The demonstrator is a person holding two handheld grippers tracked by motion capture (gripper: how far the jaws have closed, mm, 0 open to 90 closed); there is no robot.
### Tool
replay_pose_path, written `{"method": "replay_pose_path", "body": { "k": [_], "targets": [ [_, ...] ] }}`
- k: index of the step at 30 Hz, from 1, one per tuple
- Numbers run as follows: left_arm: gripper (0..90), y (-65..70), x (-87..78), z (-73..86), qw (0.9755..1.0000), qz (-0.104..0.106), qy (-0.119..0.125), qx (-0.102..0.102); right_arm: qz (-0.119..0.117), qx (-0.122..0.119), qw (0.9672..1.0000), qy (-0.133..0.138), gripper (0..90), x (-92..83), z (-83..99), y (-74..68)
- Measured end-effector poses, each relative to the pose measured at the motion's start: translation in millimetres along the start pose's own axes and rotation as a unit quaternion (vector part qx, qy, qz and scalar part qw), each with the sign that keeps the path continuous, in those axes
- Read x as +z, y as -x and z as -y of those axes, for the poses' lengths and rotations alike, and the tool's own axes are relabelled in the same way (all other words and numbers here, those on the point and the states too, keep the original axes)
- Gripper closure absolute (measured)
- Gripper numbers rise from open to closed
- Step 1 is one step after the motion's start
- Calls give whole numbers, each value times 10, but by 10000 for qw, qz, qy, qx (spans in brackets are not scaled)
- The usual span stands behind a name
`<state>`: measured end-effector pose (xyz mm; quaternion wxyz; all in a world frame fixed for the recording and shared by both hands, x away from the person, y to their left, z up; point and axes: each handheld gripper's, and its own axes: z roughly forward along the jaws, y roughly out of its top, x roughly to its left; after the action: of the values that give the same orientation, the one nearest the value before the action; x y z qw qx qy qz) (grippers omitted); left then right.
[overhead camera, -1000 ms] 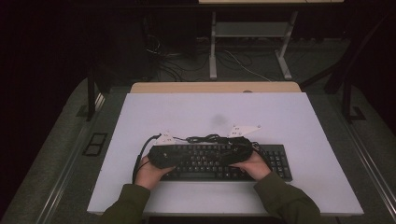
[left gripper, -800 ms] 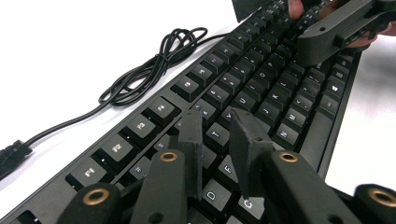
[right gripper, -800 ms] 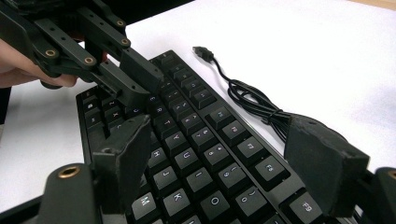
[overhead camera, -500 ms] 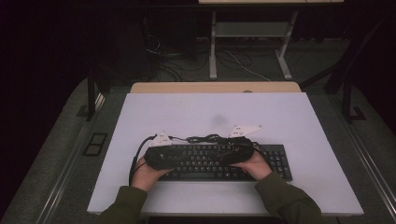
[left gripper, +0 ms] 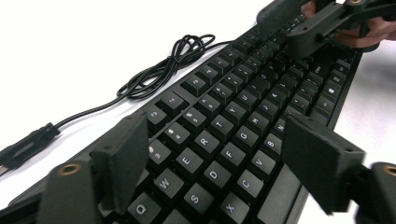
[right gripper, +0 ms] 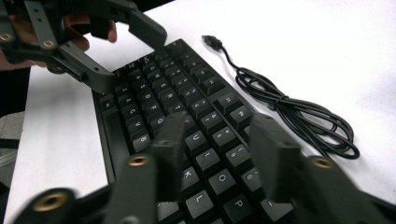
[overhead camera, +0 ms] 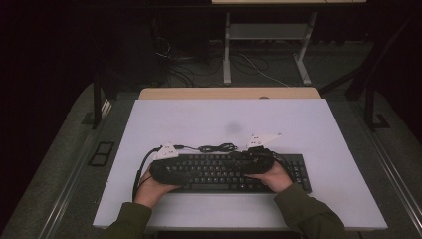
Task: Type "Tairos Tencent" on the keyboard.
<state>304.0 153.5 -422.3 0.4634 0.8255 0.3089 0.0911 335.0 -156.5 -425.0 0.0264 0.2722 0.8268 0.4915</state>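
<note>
Black wired keyboard (overhead camera: 234, 173) is lying flat near the front edge of the white worktop (overhead camera: 199, 119), both tools hovering low over it from opposite ends.

Left tool (left gripper: 210, 154): jaws have just been opening and are standing wide over the Q-W-E / X-C-V area, pads not pressing on anything, nothing grasped. Right tool (right gripper: 219, 154): jaws have just been closing in, now standing partway over the U-O-K-L area, with keys showing in the gap beneath and nothing clamped; released as far as I can judge.

Risks, judged from here:
- Jaw tips are sitting very close to the keycaps, so a slightly low or tilted move is likely catching a cap edge, popping it off or pressing neighbours.
- The two tools are facing each other over the middle rows; if both are heading inward they are risking a clash.
- A push from one end only could be sliding the keyboard across the smooth worktop toward the front edge.
- The coiled black cable (left gripper: 163, 70) with its USB plug (right gripper: 212, 42) is lying loose just behind the keyboard; a jaw or the trailing tool cable could be snagging it and dragging the board.

Writing: only key legends are reading clearly: Q, W, E, R, T, S, D, F, X, C, V, B, H in the left gripper view; U, K, O, L, P in the right gripper view. No brand name is legible.
</note>
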Motion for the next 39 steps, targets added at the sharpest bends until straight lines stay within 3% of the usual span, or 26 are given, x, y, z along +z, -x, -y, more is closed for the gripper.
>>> {"method": "replay_pose_path", "body": {
  "k": [4, 10, 17, 27, 39],
  "targets": [
    [167, -4, -54, 20, 10000, -47, 64, -29, -38, -35, 9999, -120, 740, -7, 0, 3],
    [142, -21, -90, 36, 9999, -66, 131, -57, -90, -119, 9993, -332, 888, 2, 10, 12],
    [138, -13, -87, 44, 9999, 14, 133, -28, -83, -191, 9983, -537, 894, 20, 29, 43],
    [139, -32, -98, 55, 9999, -30, 143, 41, -27, -180, 9970, -755, 893, 86, 64, 58],
    [139, -33, -58, 72, 9999, 6, 72, 100, -3, -172, 9965, -823, 893, 141, 56, 35]
  ]
}}
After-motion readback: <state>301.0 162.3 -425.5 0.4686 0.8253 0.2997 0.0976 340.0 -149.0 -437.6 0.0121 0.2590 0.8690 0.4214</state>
